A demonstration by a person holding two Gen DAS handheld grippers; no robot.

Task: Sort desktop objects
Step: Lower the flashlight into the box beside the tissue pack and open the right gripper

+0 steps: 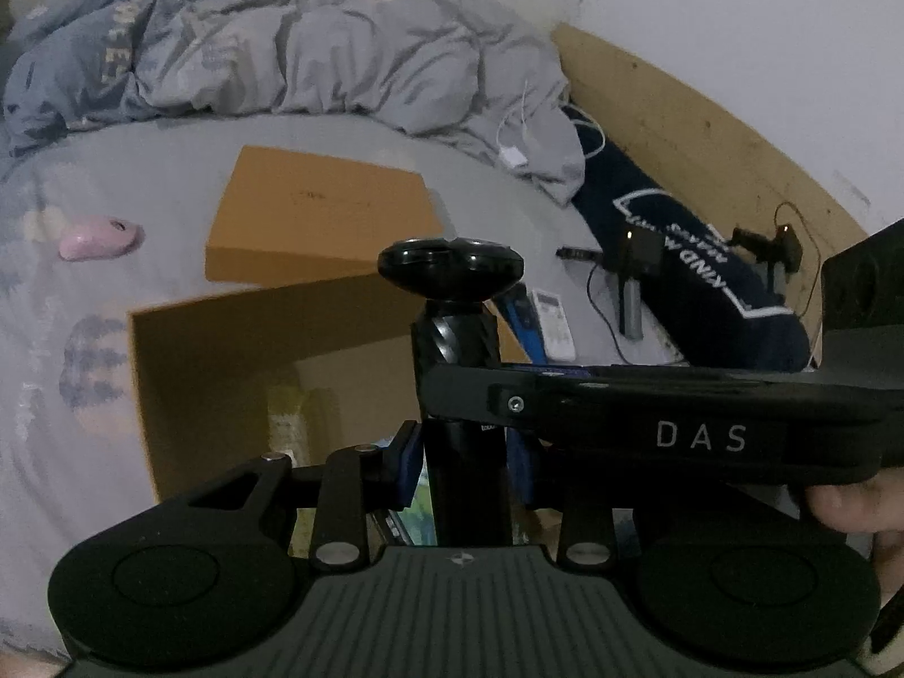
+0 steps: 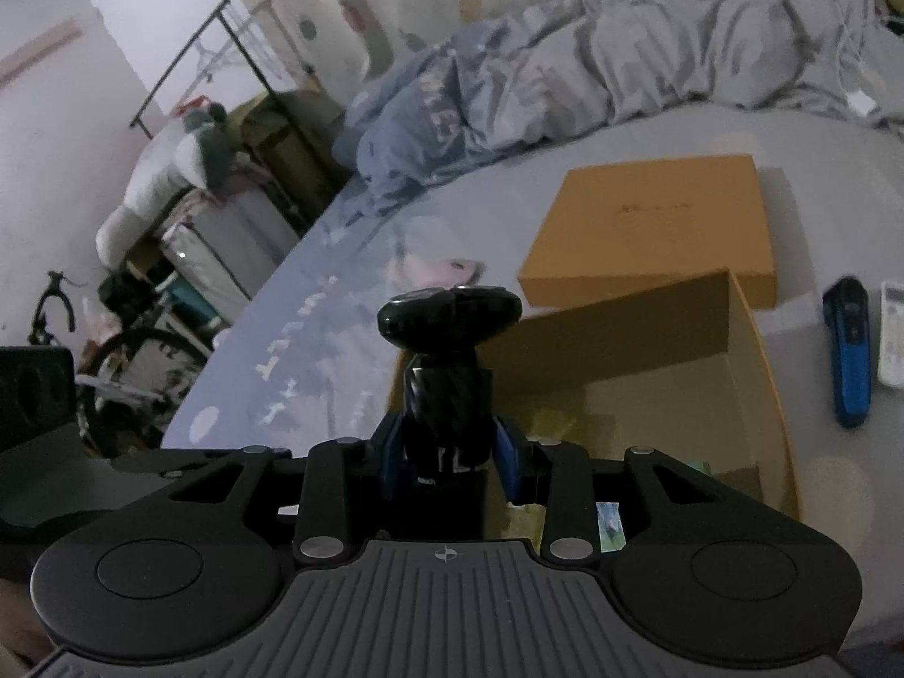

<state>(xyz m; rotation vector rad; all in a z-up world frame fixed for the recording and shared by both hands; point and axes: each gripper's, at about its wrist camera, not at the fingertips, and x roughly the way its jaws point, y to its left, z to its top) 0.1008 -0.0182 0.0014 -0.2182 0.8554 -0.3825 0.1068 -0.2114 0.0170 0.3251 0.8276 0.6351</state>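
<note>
A black rotary shaver (image 1: 449,268) (image 2: 449,311) stands upright, head up, over the open orange box (image 1: 186,373) (image 2: 757,395). My left gripper (image 1: 463,457) is shut on the shaver's lower body between its blue pads (image 1: 408,466). From the right of the left wrist view, my right gripper's finger reaches across to the shaver's neck. In its own view the right gripper (image 2: 449,452) is shut on the same shaver. The box lid (image 1: 322,220) (image 2: 655,231) lies behind the box. A pink mouse (image 1: 99,237), a blue trimmer (image 2: 847,350) and a white remote (image 1: 553,322) (image 2: 892,339) lie on the grey bedsheet.
A yellowish packet (image 1: 288,424) and other small items sit inside the box. A rumpled grey duvet (image 1: 339,45) fills the back, and a navy pillow (image 1: 695,271) with cables and small black devices lies along the wooden headboard. Off the bed stand a clothes rack (image 2: 243,56) and a bicycle (image 2: 101,350).
</note>
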